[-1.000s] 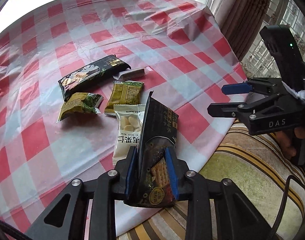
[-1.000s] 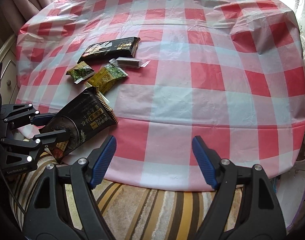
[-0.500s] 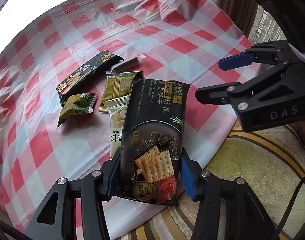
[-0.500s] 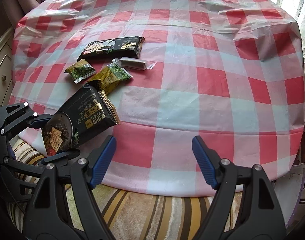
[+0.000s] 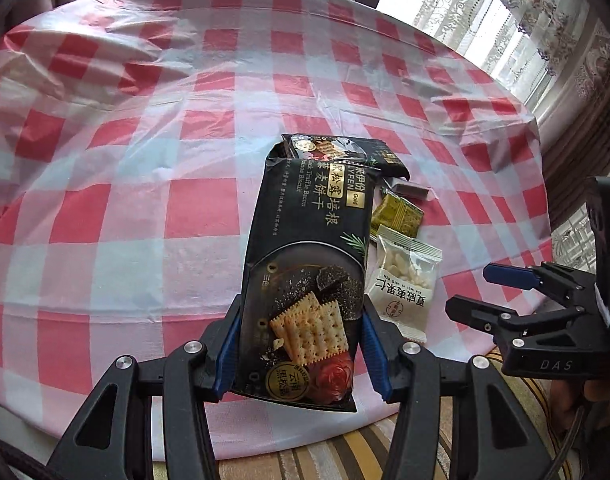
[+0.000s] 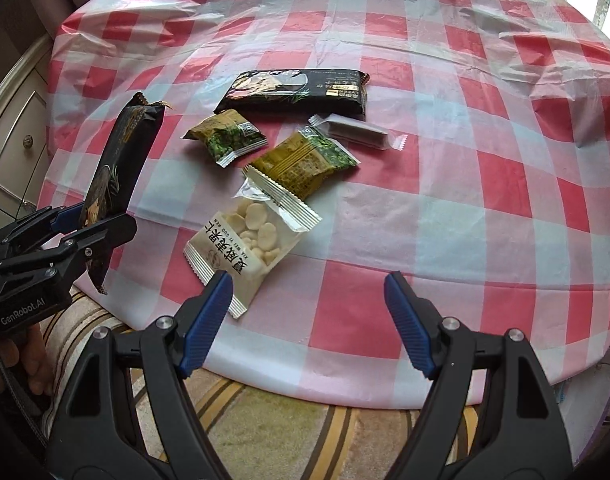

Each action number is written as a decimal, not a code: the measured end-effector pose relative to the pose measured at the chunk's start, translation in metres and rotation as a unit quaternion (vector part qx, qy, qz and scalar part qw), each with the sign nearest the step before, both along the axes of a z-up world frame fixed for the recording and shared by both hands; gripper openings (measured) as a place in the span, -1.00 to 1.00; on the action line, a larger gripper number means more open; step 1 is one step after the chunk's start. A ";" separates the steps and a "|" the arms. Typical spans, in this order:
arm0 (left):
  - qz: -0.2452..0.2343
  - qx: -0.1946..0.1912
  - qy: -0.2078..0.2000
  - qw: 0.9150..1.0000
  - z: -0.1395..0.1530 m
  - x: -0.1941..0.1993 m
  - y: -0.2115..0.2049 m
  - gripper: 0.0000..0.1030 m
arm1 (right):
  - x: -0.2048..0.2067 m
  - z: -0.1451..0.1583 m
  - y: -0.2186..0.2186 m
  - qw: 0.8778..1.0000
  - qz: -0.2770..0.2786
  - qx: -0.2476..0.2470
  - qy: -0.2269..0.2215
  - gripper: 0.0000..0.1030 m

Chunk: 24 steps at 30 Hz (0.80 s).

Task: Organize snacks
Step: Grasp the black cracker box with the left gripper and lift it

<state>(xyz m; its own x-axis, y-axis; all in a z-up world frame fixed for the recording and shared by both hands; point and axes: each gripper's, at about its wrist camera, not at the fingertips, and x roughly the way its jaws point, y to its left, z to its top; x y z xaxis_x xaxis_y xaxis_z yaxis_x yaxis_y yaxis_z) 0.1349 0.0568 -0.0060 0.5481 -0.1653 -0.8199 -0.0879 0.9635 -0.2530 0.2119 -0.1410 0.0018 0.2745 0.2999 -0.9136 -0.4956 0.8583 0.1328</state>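
Cracker pack (image 5: 305,280) is now swinging left, off the snack pile (image 6: 289,160) and over bare counter (image 5: 125,200), pinched in the left claw (image 5: 301,344). Right claw (image 6: 309,320) is hanging open near the nut bag (image 6: 249,240), likely the next pick.

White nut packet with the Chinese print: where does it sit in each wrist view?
Left wrist: white nut packet right of centre, beside the held black biscuit pack.
Right wrist: lower centre, just beyond the right gripper.
Shared landmark: olive snack packet overlapping its far end.
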 end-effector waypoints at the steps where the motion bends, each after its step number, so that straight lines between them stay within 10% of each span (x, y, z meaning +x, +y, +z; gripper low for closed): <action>1: 0.006 -0.003 -0.002 1.000 0.000 -0.001 0.003 0.03 | 0.001 -0.002 0.007 1.000 0.003 -0.001 0.002 0.55; 14: 0.032 -0.032 -0.011 0.999 -0.004 -0.007 0.018 0.03 | 0.021 -0.023 0.064 0.999 -0.012 -0.033 0.016 0.58; 24: 0.039 -0.027 -0.016 0.999 0.000 -0.010 0.017 0.03 | 0.012 -0.022 0.056 0.999 -0.001 -0.049 0.001 0.12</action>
<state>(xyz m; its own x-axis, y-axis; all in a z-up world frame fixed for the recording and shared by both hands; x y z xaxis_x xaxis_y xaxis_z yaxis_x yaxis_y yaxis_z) 0.1249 0.0739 -0.0064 0.5875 -0.1639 -0.7925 -0.1531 0.9391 -0.3077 0.2239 -0.0853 -0.0202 0.2738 0.2079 -0.9390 -0.4930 0.8687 0.0486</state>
